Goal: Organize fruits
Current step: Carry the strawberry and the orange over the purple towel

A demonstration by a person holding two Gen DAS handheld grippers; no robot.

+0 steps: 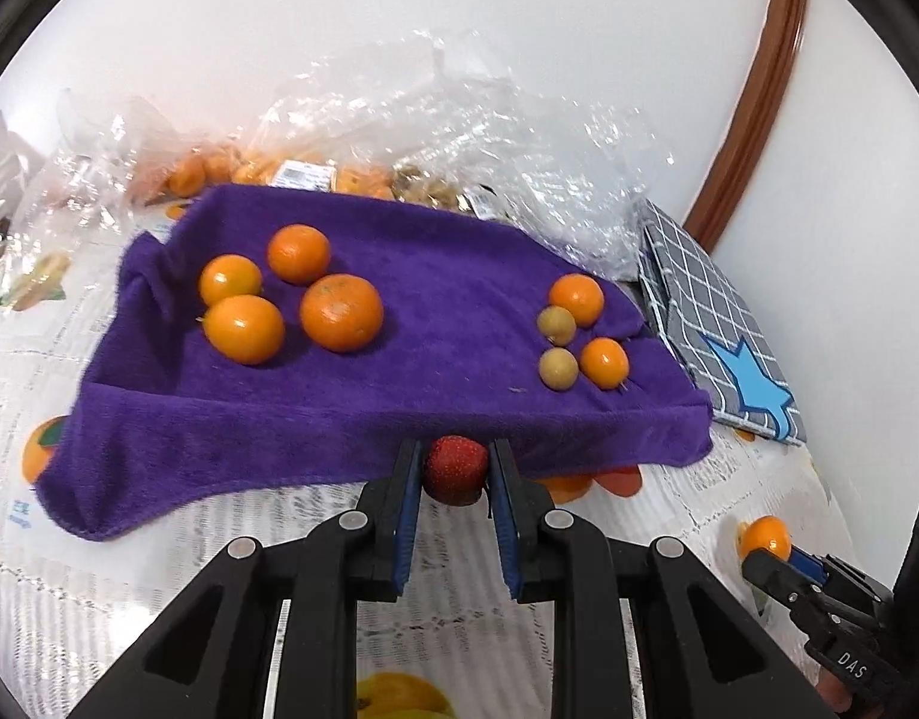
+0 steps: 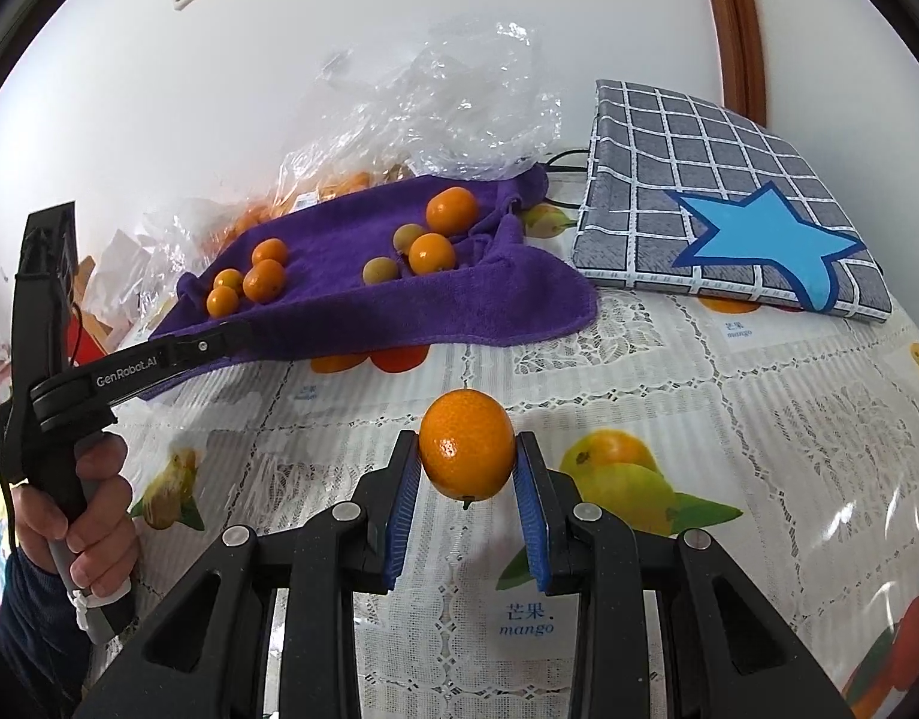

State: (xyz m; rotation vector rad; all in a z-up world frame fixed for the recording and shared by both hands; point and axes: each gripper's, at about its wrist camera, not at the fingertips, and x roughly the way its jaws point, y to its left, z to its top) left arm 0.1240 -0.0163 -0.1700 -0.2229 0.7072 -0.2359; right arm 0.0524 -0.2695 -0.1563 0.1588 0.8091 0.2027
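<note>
Between the blue pads of the left gripper (image 1: 455, 473) sat a strawberry (image 1: 455, 470), pinched tight, just short of the purple towel (image 1: 351, 407) hem ahead of the fingertips. Soft fruit, narrow jaws: it looked liable to bruise or squirt free. Over in the right gripper (image 2: 466, 460), a small orange (image 2: 466, 444) was clamped mid-air above the tablecloth (image 2: 729, 407); round and glossy, it could slip and roll off.
</note>
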